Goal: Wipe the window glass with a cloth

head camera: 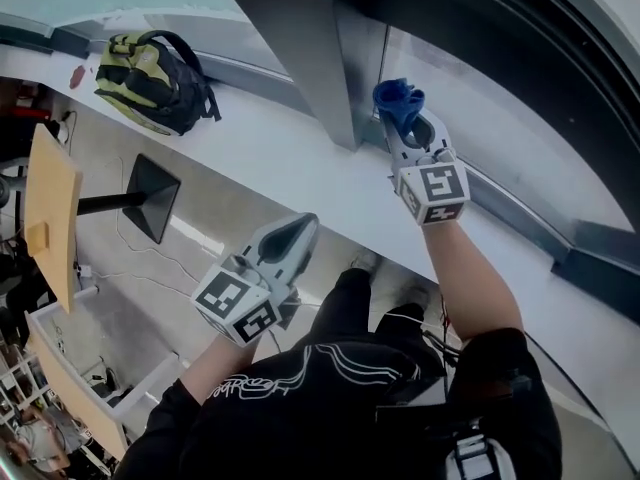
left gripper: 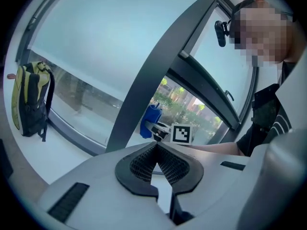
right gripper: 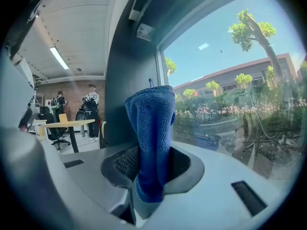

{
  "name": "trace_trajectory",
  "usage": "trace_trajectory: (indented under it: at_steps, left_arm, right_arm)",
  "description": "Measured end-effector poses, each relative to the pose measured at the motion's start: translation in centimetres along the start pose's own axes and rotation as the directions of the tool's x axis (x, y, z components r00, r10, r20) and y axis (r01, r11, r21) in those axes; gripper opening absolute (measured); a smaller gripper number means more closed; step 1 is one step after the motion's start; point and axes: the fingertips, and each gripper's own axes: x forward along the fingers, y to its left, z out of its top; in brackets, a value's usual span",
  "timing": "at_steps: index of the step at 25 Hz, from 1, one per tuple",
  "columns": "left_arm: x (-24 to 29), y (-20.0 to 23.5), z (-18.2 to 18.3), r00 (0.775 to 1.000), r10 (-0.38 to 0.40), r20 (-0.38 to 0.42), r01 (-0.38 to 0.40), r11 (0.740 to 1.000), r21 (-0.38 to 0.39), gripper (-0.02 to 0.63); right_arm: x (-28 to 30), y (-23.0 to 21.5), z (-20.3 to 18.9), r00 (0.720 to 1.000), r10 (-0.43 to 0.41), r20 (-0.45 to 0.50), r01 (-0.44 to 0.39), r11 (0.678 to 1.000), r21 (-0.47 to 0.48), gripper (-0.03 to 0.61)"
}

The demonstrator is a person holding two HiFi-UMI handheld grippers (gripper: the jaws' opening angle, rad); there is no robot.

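Right gripper [head camera: 408, 128] reaches up at the window glass [right gripper: 225, 56], jaws clamped on the blue cloth [right gripper: 152, 138], just beside the dark frame post [head camera: 300, 38]. Open pane stretches off to its right. Left gripper [head camera: 290, 236] hangs low before the white sill [head camera: 300, 168], jaws pressed together, empty.

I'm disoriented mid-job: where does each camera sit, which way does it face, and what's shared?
Head view: on the head, looking steeply down at the sill; shows arms, legs, left gripper, right gripper.
Left gripper view: on the left gripper, facing the window past its shut, empty jaws; torso at right.
Right gripper view: on the right gripper, facing the glass past jaws shut on the cloth.
Shared: head and left gripper views both show the backpack.
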Motion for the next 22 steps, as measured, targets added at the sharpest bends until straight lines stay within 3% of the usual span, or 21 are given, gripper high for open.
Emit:
trace_trajectory:
  at_steps: [10,22]
  left_arm:
    - [0.2,0.8,-0.6,1.000,0.008,-0.002,-0.008,1.000,-0.015,0.005]
    - [3.2,-3.1,-1.9,0.998,-0.049,-0.043,0.050,0.998,0.025,0.005]
  right_arm:
    - [1.9,-1.9,0.6,0.999,-0.035,0.014,0.035,0.999,-0.004,0.094]
    - [-4.4,-5.9,-1.7,0.993,-0.117,0.017,0.116,0.993,0.023,0.094]
